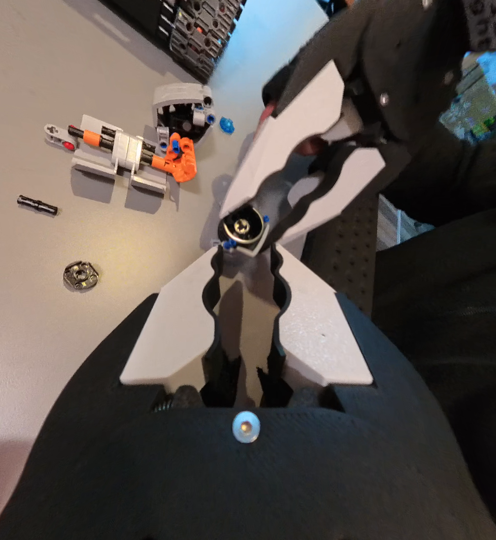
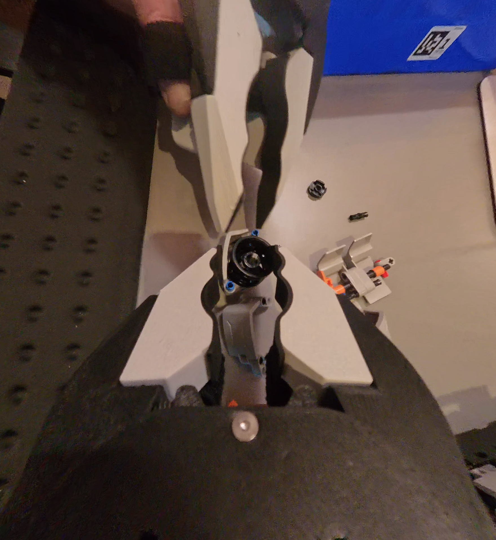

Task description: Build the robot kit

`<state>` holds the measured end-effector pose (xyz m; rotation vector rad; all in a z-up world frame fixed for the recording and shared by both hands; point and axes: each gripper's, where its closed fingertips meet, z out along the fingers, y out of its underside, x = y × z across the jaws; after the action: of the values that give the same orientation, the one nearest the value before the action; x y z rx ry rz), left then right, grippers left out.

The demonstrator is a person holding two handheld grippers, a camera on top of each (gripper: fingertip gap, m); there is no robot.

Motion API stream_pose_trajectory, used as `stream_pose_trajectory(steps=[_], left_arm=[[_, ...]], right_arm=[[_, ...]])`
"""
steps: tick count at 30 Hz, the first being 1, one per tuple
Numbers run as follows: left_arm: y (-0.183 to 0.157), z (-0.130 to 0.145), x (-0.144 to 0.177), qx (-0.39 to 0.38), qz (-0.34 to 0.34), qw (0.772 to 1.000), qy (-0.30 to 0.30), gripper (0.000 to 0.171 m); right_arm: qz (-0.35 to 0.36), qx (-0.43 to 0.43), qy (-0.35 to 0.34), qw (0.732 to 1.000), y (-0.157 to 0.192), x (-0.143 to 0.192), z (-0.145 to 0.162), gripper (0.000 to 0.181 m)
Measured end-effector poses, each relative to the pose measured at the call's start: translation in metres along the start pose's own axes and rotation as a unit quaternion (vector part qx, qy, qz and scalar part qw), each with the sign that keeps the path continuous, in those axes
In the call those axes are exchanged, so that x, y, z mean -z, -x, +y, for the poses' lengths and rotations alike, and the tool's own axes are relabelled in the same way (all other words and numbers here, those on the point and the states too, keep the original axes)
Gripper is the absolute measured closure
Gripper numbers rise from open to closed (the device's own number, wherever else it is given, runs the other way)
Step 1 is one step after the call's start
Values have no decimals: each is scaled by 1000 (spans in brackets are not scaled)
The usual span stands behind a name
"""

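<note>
On the counter (image 1: pixel 22 292), at ten o'clock from the left gripper (image 1: pixel 245 251), lie a short black pin (image 1: pixel 37 205) and, nearer, a dark round plate (image 1: pixel 81 275). Above them, at eleven o'clock, sits a grey and orange brick assembly (image 1: pixel 124 149). A curved grey shell (image 1: pixel 182 99) stands just beside its orange end, and a small blue round piece (image 1: pixel 226 125) lies beside the shell.

The left gripper's jaws stand narrow. The grey corner of a small wheel piece (image 1: pixel 241 229), a black round hub on a thin grey panel with blue pins, sits right at its tips. Whether the tips pinch that corner or only touch it, I cannot tell.

The right gripper (image 2: pixel 248 254) comes in from two o'clock in the left wrist view. It is clamped on the black hub, which fills the gap between its tips. In its own view the left gripper comes down from twelve o'clock and meets the panel's top edge, with a fingertip (image 2: pixel 176 96) showing beside it at eleven o'clock.

A black perforated board (image 2: pixel 51 233) fills nine o'clock of the right gripper. The brick assembly lies at three o'clock and a blue box (image 2: pixel 401 43) at one o'clock.
</note>
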<state>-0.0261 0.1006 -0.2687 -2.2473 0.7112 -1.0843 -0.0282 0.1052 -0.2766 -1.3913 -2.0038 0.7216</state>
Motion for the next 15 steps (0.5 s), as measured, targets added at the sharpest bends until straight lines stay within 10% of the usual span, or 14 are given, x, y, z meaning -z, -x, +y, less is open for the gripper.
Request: stream_pose_trajectory(steps=[12,15], left_arm=[[14,19,-19,-172,-76,978,89,130],[15,17,-22,-178,-74,977,88,141]], right_arm=[[-9,-34,24,999,-7,7,11,121],[-16,-12,37,999,-2,1,15,143]])
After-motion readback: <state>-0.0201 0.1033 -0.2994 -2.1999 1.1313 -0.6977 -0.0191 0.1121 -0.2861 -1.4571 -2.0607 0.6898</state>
